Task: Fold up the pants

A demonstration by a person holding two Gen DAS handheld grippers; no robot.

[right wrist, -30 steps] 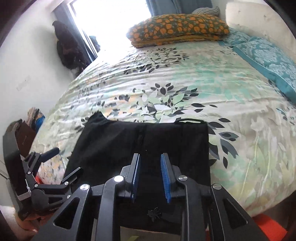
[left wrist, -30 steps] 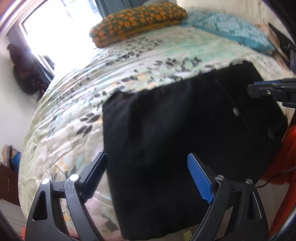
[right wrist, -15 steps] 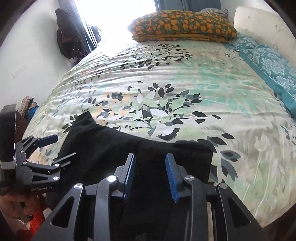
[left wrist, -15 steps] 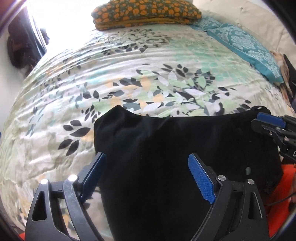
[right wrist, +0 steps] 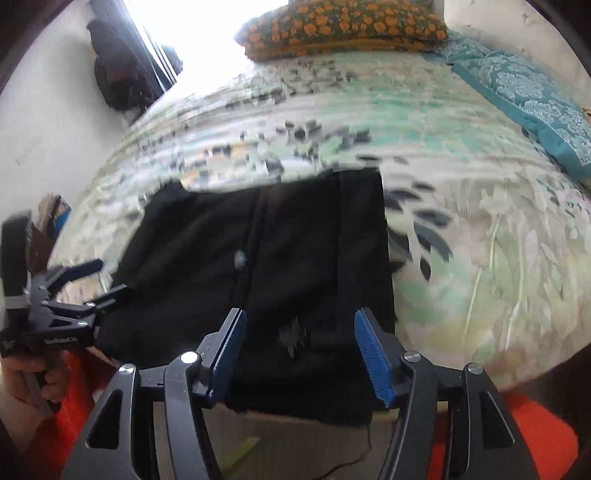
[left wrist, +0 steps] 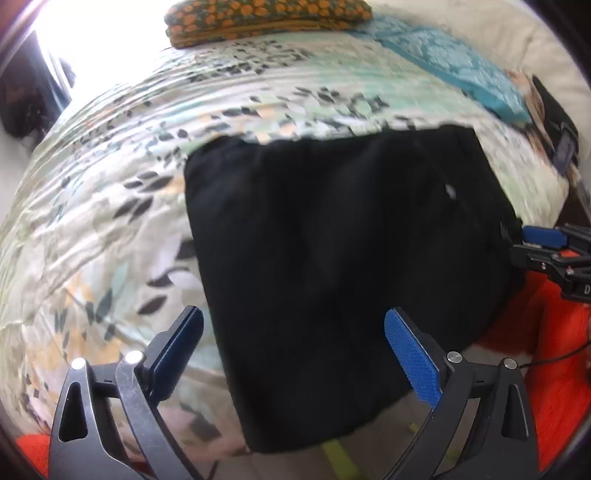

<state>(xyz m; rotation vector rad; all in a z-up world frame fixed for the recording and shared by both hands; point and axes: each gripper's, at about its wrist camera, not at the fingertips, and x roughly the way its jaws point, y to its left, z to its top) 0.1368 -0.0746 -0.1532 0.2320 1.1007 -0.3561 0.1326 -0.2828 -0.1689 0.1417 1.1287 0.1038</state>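
Nearest the left wrist camera, the left claw (left wrist: 293, 341) hangs over the near edge of the bed with its jaws opening, already spread wide, and its blue pads (left wrist: 412, 356) press on nothing; one finger is over the patterned cover, the other over the dark cloth. In the right wrist view the right claw (right wrist: 299, 350) also has its jaws opening, about half spread, with the cloth's near edge seen between them but not pinched by either pad. Bright orange fabric (right wrist: 532, 435) shows low in both views beside the claws, and a hand (right wrist: 22, 380) grips the handle of the left claw at the left edge of the right view. The black pants (left wrist: 332, 258) lie folded into a flat, roughly rectangular block on the bed's near end, their near edge hanging a little over the mattress side; a small pale speck (right wrist: 240, 258) sits on the top layer. Beyond them stretches the bedspread (right wrist: 461, 221), pale with green and dark leaf shapes, blurred in places. Along the right side lies a teal patterned cloth (right wrist: 524, 92). Farthest off, at the head of the bed, rests an orange-and-green flowered pillow (right wrist: 343, 27), with a bright window (right wrist: 192, 33) to its left and dark clothing (right wrist: 114, 74) hanging by the wall.
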